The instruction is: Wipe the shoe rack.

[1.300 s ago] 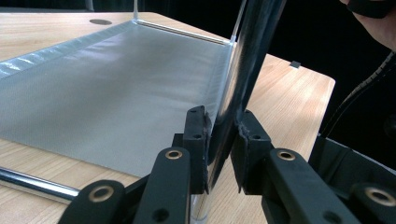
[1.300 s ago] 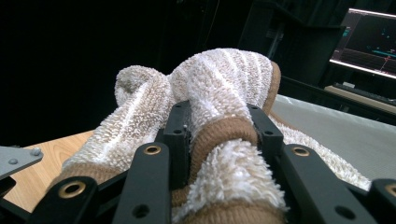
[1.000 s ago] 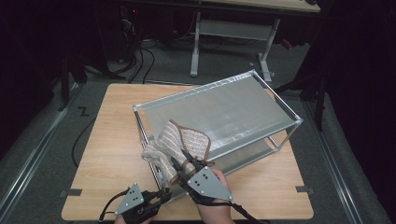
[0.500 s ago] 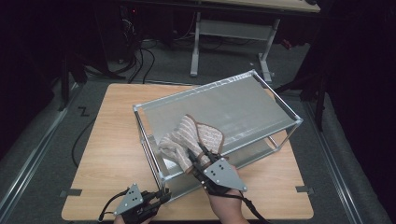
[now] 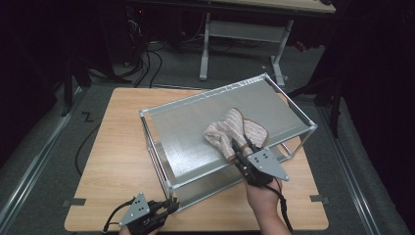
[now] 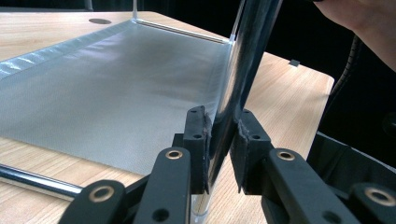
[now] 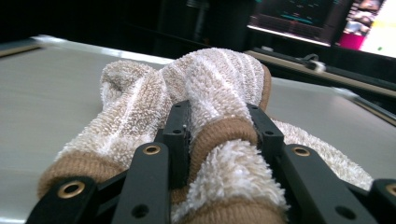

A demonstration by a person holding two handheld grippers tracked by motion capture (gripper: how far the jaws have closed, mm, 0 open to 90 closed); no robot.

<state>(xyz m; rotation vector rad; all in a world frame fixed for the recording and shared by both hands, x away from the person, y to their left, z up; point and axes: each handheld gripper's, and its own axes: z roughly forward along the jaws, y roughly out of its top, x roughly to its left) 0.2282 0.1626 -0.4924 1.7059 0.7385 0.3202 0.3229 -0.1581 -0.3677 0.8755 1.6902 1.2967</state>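
Note:
A beige towel with brown trim [image 5: 229, 128] lies bunched on the top mesh shelf [image 5: 191, 122] of a metal rack. My right gripper [image 5: 240, 146] is shut on the towel's near end. In the right gripper view the towel [image 7: 210, 79] bulges between the jaws of the right gripper [image 7: 219, 116], pinched at its brown hem. At the table's front edge my left gripper [image 5: 171, 205] is shut on the rack's front corner post [image 5: 169, 192]. The left gripper view shows the left gripper [image 6: 222, 140] with its pads pressed on both sides of that shiny post [image 6: 243, 60], beside the lower shelf [image 6: 107, 93].
The rack stands askew on a wooden table [image 5: 112, 147], with bare wood to its left. Behind the table are a desk frame [image 5: 240, 34] and floor cables [image 5: 147, 58]. A cable [image 5: 284, 210] trails from the right gripper.
The right gripper has carried the towel from the rack's front left edge to the right and farther onto the top shelf. The left gripper has kept still on the post.

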